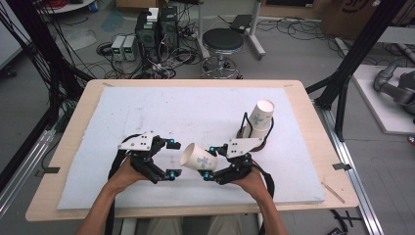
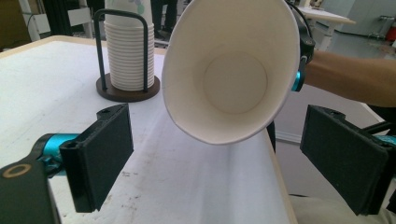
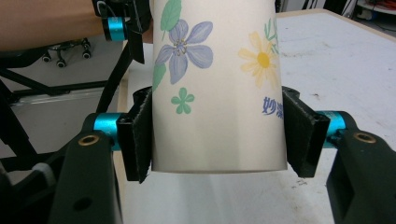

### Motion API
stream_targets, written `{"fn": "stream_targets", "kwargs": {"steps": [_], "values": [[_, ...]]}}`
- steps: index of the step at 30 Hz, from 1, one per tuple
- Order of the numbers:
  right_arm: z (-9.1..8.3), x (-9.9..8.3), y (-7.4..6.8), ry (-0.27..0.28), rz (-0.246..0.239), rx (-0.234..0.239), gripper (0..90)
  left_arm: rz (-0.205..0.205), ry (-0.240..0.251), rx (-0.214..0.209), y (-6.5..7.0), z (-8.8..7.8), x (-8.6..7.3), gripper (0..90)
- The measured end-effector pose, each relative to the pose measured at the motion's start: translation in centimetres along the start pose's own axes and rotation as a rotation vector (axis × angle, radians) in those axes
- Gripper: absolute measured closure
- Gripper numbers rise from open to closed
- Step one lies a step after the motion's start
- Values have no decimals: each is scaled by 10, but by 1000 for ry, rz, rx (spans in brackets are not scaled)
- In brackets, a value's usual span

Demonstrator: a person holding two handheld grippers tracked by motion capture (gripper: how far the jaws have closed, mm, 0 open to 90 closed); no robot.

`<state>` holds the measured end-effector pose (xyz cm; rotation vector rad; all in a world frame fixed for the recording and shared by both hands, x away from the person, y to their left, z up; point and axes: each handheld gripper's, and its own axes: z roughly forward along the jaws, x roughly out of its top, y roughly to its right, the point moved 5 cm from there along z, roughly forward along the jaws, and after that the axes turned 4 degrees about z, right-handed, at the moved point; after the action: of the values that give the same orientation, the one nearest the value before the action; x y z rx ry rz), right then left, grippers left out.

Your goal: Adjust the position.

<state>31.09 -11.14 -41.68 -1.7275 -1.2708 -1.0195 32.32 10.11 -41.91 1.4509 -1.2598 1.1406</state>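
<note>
White foam sheet (image 1: 161, 115) covered the wooden table (image 1: 73, 142). Above it, a flowered paper cup (image 1: 198, 157) lay sideways, clamped at its base between the jaws of the right gripper (image 1: 211, 162). Its mouth faced the left gripper (image 1: 171, 157), whose jaws stood apart. Behind, a stack of cups (image 1: 260, 116) leaned in a black wire holder (image 1: 246, 128).

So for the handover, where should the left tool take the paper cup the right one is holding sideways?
On the wall near the open rim, from the mouth side. The paper cup lies sideways, its mouth toward the open left tool, and the right tool already clamps the base end, so only the rim end is free. Grip lightly: the thin wall looks easy to crush.
</note>
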Motion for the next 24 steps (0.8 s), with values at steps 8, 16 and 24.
{"fn": "stream_targets", "kwargs": {"steps": [8,16,24], "values": [[1,1,0,21,-11,12,367,-11,39,-32,-1,6,2,94],[3,1,-1,23,-13,24,367,-1,44,-54,-1,17,7,94],[5,2,-3,27,-26,37,367,11,44,-85,2,28,12,97]]}}
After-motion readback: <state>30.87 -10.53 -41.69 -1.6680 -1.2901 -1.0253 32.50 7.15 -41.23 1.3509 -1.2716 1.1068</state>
